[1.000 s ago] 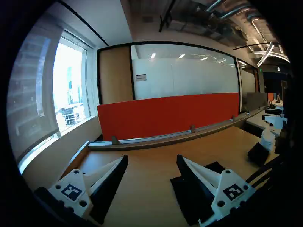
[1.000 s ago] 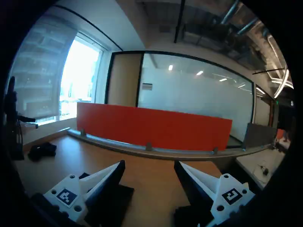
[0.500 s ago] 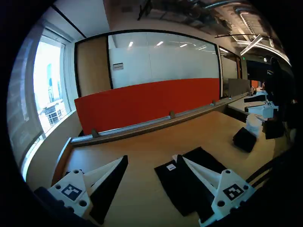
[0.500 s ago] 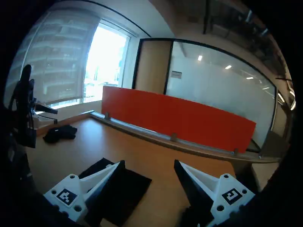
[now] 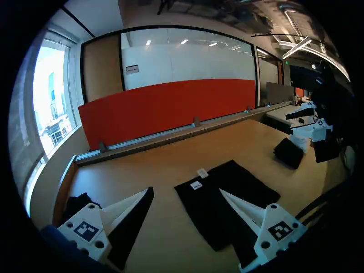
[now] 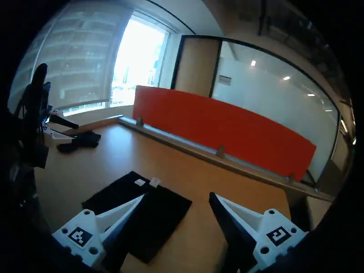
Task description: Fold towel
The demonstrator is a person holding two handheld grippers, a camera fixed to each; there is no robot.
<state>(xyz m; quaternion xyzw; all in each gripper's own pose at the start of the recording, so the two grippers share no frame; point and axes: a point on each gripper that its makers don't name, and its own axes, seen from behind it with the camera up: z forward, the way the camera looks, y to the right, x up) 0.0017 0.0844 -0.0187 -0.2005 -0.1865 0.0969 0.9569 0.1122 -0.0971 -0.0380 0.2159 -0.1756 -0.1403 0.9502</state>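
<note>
1. Your left gripper is spread wide with nothing between its fingers. Your right gripper is equally parted and empty.
2. Just ahead of both, the black towel lies flat on the wooden table. In the left gripper view its near edge runs under the right-hand finger. In the right gripper view it sits under the left-hand finger. You cannot tell whether either finger touches it.
3. Two small white tags show at the towel's far edge.
4. Well apart from the towel, a dark cloth lies near the table's window side, and a black bundle sits towards the opposite end.
5. Beyond the table's far edge stands an orange divider, with a bright window to the side.
</note>
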